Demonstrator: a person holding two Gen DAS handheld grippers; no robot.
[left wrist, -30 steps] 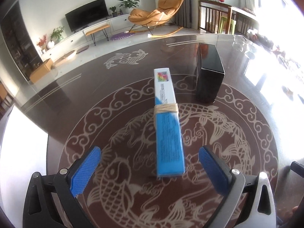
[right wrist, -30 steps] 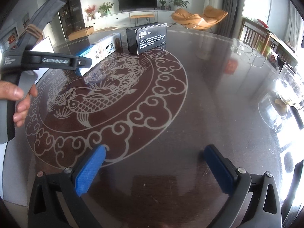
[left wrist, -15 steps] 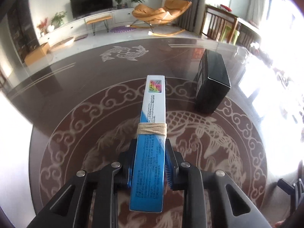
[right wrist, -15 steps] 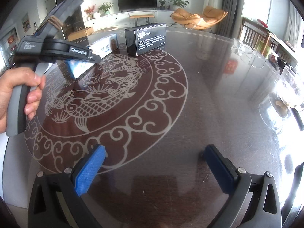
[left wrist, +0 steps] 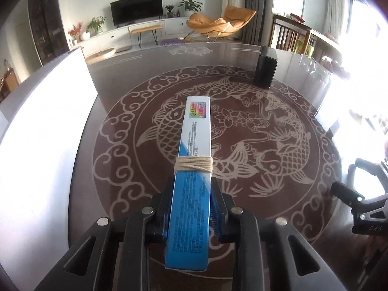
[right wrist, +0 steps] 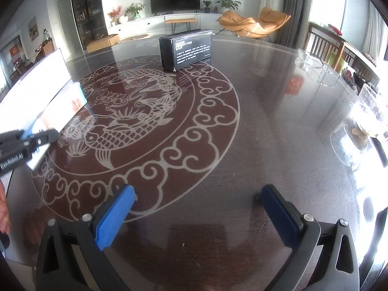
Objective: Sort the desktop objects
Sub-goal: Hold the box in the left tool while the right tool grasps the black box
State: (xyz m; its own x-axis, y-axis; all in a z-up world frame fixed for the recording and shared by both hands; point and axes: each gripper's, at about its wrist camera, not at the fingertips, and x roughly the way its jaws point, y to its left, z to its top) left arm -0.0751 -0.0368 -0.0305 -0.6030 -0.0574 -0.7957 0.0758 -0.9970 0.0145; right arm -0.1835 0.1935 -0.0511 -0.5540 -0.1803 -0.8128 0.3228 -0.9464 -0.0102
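Observation:
My left gripper (left wrist: 191, 208) is shut on a long blue-and-white box (left wrist: 194, 160) bound with a tan rubber band. It holds the box lifted above the dark round table (left wrist: 291, 111), pointing forward. The left gripper also shows at the left edge of the right wrist view (right wrist: 26, 140). A black box (left wrist: 265, 66) stands at the far right of the table; in the right wrist view it (right wrist: 186, 48) stands straight ahead, far off. My right gripper (right wrist: 196, 208) is open and empty, low over the near part of the table.
A white board or sheet (left wrist: 41, 126) lies along the table's left side, seen also in the right wrist view (right wrist: 34, 84). Glassware (right wrist: 366, 121) and clear glass pieces (right wrist: 315, 70) stand at the table's right edge. The right gripper shows at the left wrist view's right edge (left wrist: 363, 203).
My left gripper closed on the blue-and-white box, lifted it off the table and carried it back and to the left, away from the black box. The right gripper stayed put.

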